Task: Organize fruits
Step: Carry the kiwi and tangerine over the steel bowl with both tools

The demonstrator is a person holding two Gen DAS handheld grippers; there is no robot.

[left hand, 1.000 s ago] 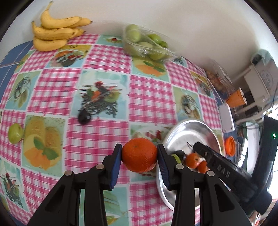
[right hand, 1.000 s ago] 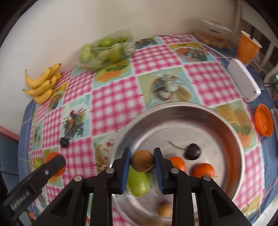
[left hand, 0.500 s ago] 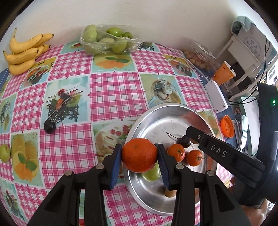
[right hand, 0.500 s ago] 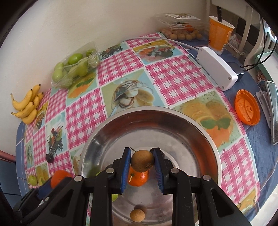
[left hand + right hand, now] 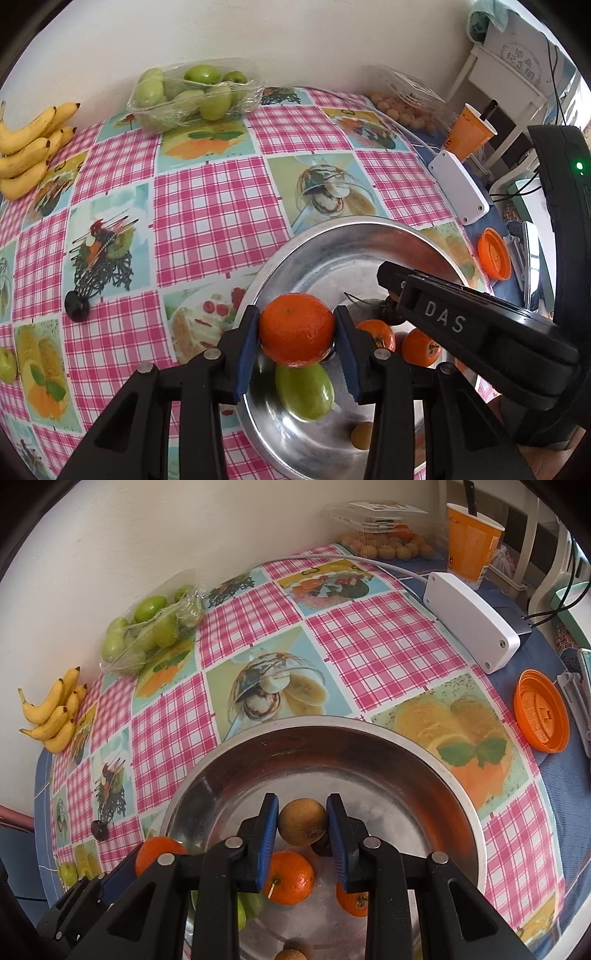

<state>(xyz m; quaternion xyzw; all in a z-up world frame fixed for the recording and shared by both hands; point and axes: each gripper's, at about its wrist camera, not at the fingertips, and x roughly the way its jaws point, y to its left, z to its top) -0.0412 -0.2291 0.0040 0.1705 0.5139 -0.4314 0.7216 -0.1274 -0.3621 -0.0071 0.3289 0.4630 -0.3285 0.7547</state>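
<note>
Pinching an orange, the left gripper hangs over the bowl's nine-o'clock rim; the right gripper clamps a brown fruit, possibly a longan, above its middle.

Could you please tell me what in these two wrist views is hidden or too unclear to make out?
- Left wrist view: the green fruit in the metal bowl is partly covered by the held orange; the right gripper's body hides the bowl's far right side.
- Right wrist view: the dark fruit behind the held brown fruit is mostly hidden.
- Both views: small fruits in the clear box are too small to name.
</note>
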